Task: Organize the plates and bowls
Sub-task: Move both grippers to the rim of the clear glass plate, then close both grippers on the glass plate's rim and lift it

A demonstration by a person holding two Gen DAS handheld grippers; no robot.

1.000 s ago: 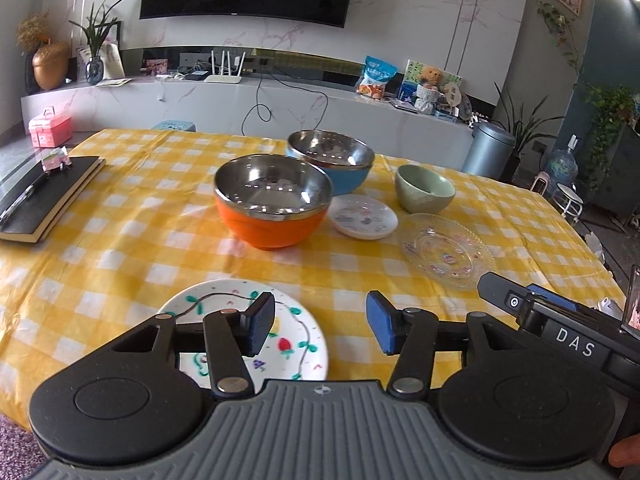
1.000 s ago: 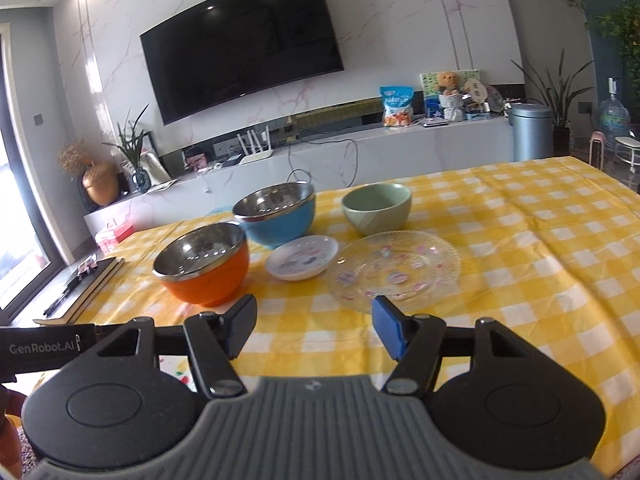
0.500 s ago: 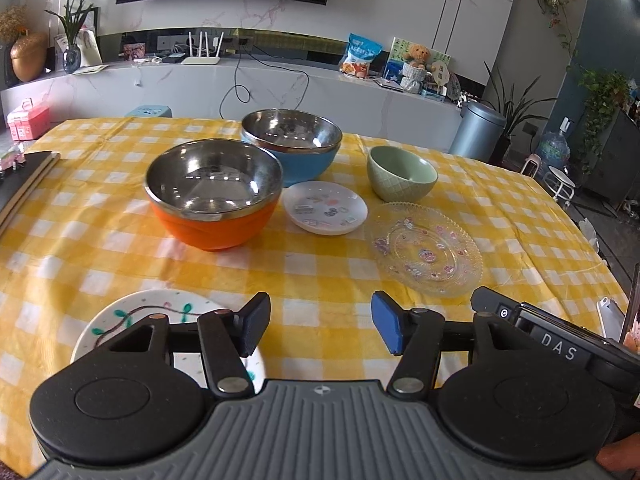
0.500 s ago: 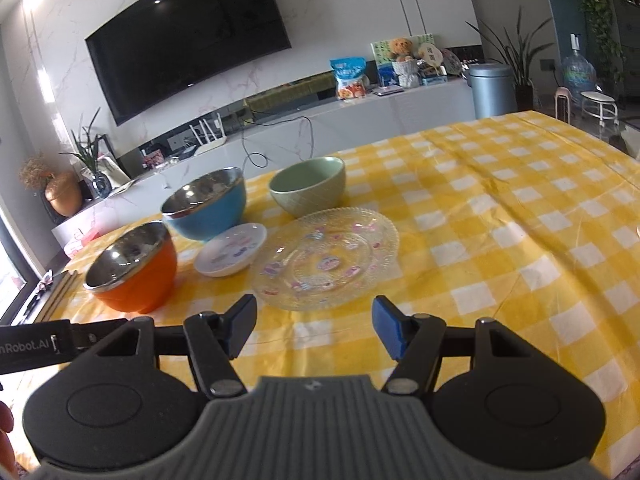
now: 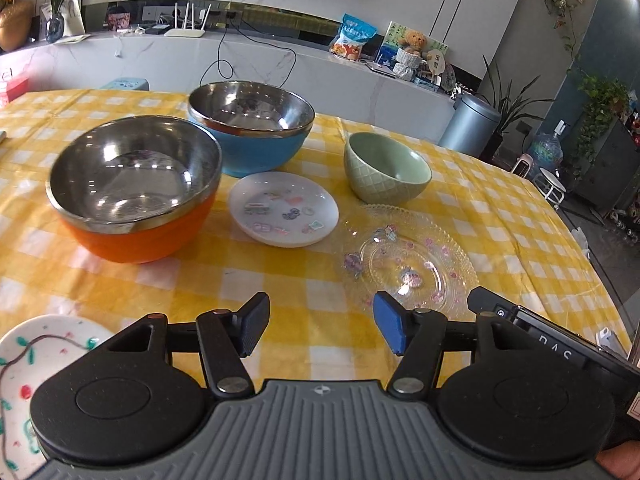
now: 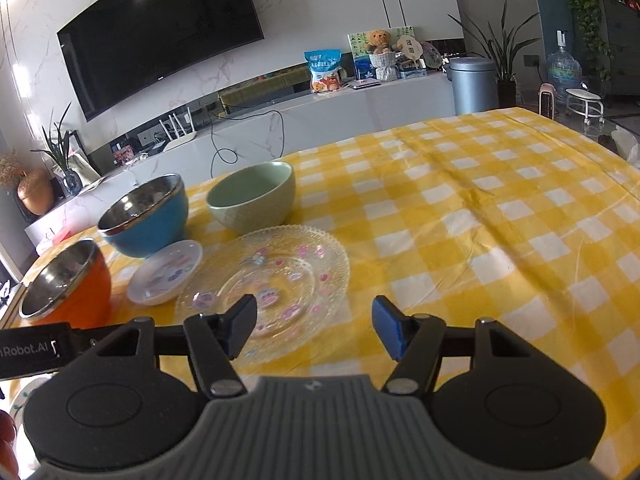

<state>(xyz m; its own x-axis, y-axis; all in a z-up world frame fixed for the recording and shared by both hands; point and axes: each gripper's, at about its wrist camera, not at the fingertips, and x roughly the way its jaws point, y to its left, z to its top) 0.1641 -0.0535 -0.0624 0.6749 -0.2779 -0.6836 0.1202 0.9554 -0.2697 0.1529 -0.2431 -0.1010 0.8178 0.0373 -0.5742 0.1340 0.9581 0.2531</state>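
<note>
Landmark: the clear glass plate with a beaded rim and pink printed figures, lying flat on the yellow-and-white checked tablecloth.
Left gripper: hovers over bare cloth on the near side of the glass plate; its blue pad sits in front of the plate's near rim in this view, touching nothing.
Left gripper opening: the jaws have just been opening and stand moderately wide; nothing between them, nothing held.
Right gripper: hovers at the near edge of the glass plate; its left finger overlaps the plate in the picture, and I cannot tell whether it touches.
Right gripper opening: moderately wide, with only cloth and the plate's rim seen in the gap; nothing gripped.
Small white saucer: round, glossy, with little printed pictures; just beside the glass plate, on the orange bowl's side.
Pale green ceramic bowl: quilted diamond texture outside, smooth inside; just beyond the glass plate's far rim.
Orange bowl with a steel lining: deep, round, mirror-bright inside; beyond the saucer from the glass plate.
Blue bowl with a steel lining: same build; farther back than the saucer, touching or nearly touching the orange bowl.
White plate with painted green vines and red dots: well apart from the glass plate, at the near left corner, partly hidden by the left gripper's body.
</note>
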